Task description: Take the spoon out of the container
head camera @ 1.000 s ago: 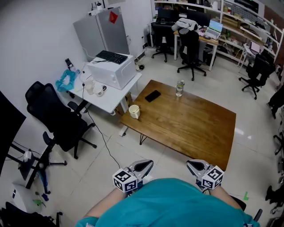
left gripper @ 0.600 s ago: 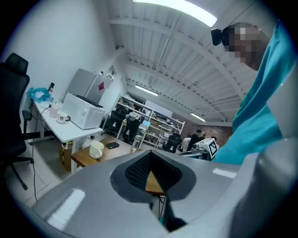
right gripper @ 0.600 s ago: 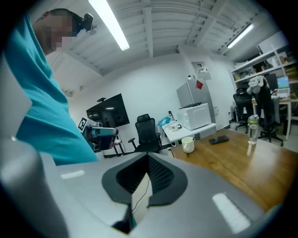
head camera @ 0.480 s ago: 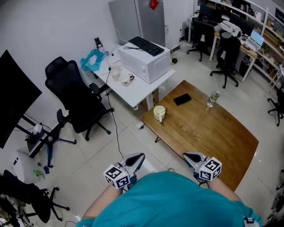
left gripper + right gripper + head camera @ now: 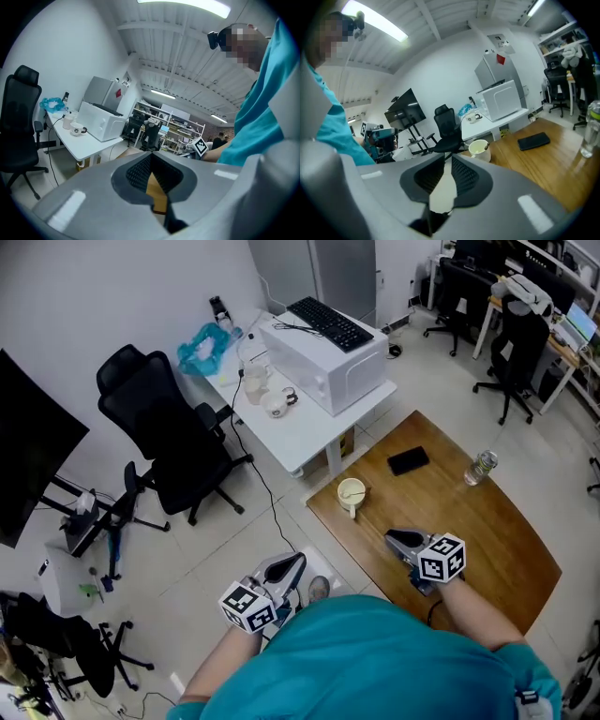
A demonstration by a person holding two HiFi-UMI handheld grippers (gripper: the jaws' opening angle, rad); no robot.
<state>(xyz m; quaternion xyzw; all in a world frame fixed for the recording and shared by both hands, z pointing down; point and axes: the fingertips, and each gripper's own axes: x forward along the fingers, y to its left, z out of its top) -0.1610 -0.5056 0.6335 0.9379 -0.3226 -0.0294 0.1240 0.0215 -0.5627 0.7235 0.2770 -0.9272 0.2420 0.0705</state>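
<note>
A cream cup (image 5: 352,492) stands at the near left corner of the wooden table (image 5: 487,521). In the right gripper view the cup (image 5: 477,149) holds a spoon, whose handle (image 5: 487,146) leans over the rim. My right gripper (image 5: 397,540) hovers over the table's near edge, a short way from the cup. Its jaws (image 5: 448,157) are opening, a narrow gap between them and nothing in it. My left gripper (image 5: 292,566) stays low by my body over the floor, its jaws (image 5: 151,154) shut and empty.
A black phone (image 5: 409,461) and a clear bottle (image 5: 479,468) lie farther back on the table. A white desk (image 5: 309,427) with a white box (image 5: 328,357), a keyboard (image 5: 330,322) and mugs stands beyond the cup. A black office chair (image 5: 169,442) is to the left.
The table and cup have come much nearer in the head view. My right gripper has gone forward from beside my body to over the table's edge. The left gripper has hardly moved.
</note>
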